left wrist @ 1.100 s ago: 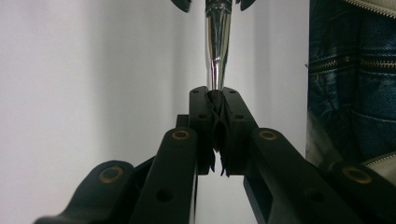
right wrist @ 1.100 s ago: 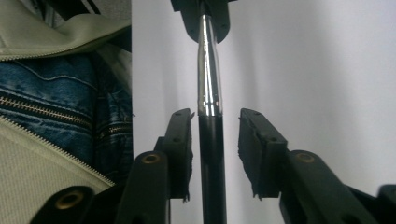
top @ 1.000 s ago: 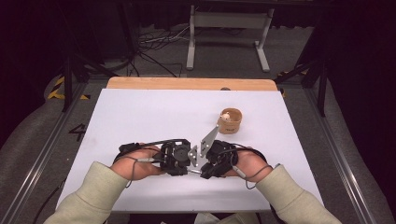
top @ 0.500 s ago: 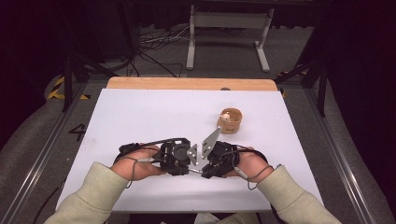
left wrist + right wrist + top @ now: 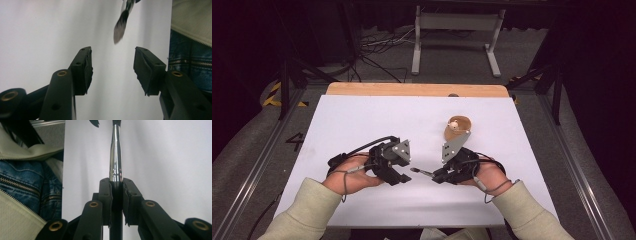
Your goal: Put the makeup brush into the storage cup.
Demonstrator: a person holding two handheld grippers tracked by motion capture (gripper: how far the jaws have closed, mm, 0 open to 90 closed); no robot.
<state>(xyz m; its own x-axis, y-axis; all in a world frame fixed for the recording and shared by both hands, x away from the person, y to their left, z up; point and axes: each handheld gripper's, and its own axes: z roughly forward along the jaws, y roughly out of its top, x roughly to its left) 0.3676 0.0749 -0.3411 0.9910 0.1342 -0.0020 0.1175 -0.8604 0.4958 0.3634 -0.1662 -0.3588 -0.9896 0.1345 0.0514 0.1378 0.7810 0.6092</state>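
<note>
A thin brush with a chrome ferrule [image 5: 116, 155] and dark bristles [image 5: 121, 25] sticks out level from my right gripper [image 5: 116, 187], which is shut on its dark handle. In the high view the brush [image 5: 421, 172] points left from the right gripper [image 5: 437, 176] toward the left gripper [image 5: 404, 176]. My left gripper [image 5: 113, 67] stands open; its jaws have just been opening and nothing lies between them. The bristle tip hangs a little beyond its pads [image 5: 86, 71]. A small round wooden holder [image 5: 458, 126] stands on the white table [image 5: 362, 125], just behind the right gripper.
A wooden strip [image 5: 412, 90] runs along the table's far edge, with a small dark object [image 5: 453, 95] on it. Beyond it stand a metal frame [image 5: 457, 30] and floor cables [image 5: 372, 50]. A cream sleeve [image 5: 191, 17] and denim [image 5: 30, 187] lie at the near edge.
The left gripper's jaws have opened and come off the brush tip. The two grippers, close together before, have drawn apart, with the brush staying in the right one.
</note>
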